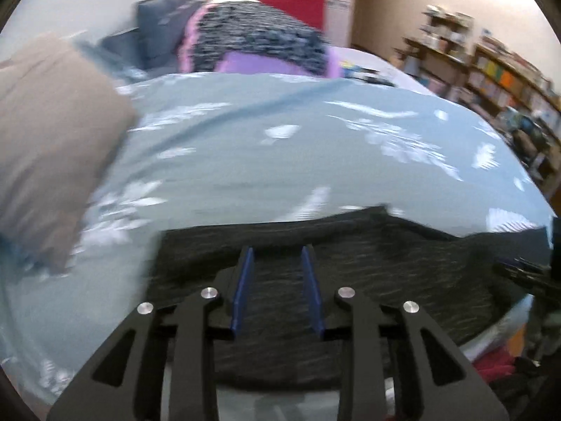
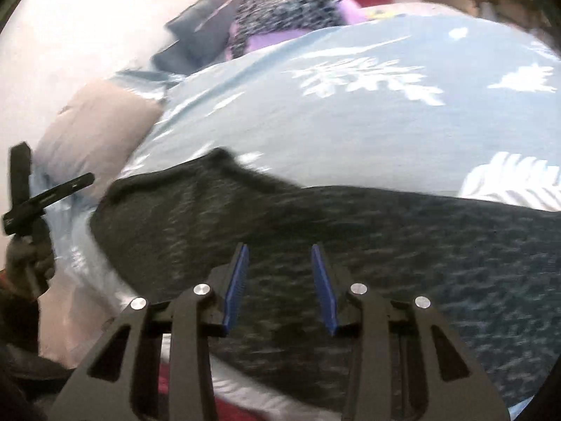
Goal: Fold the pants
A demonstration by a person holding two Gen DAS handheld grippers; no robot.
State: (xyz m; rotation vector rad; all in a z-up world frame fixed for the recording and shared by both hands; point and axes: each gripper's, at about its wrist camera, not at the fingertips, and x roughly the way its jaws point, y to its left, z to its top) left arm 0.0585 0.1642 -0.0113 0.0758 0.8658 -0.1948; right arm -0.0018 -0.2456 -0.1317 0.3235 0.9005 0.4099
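The dark pants (image 1: pixel 350 263) lie spread across the lower part of both views, on a bed with a blue leaf-print cover (image 1: pixel 280 147). The left gripper (image 1: pixel 278 273) hangs over them, its fingers (image 1: pixel 242 287) a narrow gap apart with nothing between; the right gripper (image 2: pixel 280 280) is likewise parted and empty. Both pictures are smeared. The risk I see: a hurried pinch could catch the cover along with the cloth, or take one layer only, and skew the fold. A brown pillow (image 1: pixel 45 140) sits at the left, a purple and black heap (image 1: pixel 259 42) at the top, bookshelves (image 1: pixel 491 70) at the upper right.
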